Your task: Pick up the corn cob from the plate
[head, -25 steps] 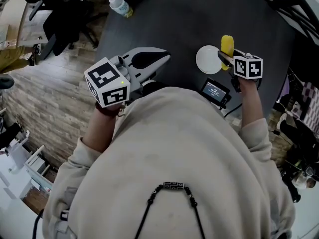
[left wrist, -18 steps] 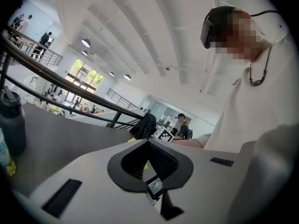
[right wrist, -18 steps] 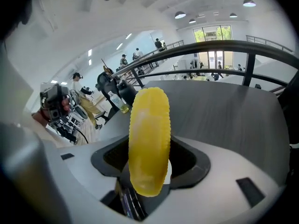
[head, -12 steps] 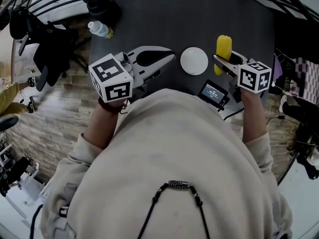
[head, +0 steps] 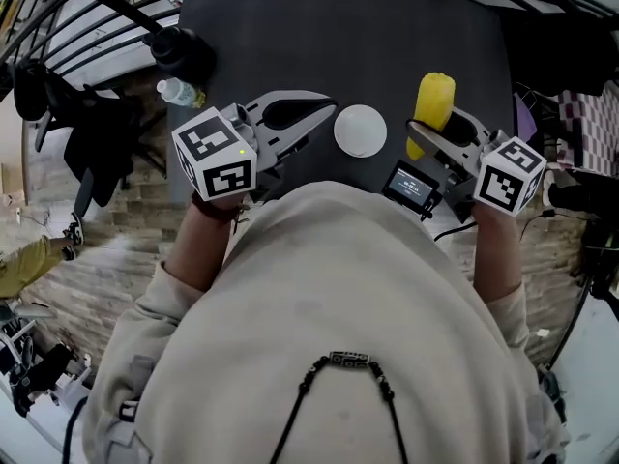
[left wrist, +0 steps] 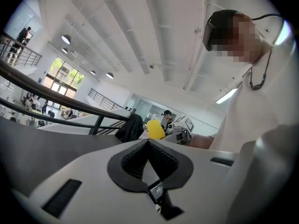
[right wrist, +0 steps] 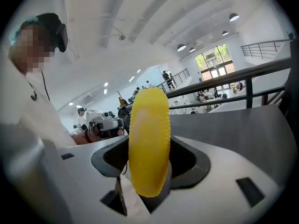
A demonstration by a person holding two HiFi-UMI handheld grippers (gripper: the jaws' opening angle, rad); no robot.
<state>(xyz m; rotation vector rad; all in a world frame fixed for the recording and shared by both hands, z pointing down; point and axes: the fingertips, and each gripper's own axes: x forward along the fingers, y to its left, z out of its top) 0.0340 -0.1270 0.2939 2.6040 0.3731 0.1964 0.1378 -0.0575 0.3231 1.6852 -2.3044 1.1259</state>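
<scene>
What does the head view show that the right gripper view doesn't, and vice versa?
Head view only: the bare white plate, a small screen, a water bottle. Right gripper view only: windows and ceiling lights behind. Both: the yellow corn cob clamped in the right gripper, and the person's pale top.

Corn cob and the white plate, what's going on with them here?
A person holds a hand-held gripper in each hand. The right hand-held gripper is clamped on the yellow corn cob, held off the white plate, beside it over the dark table. The left hand-held gripper is shut and empty on the plate's other side.
</scene>
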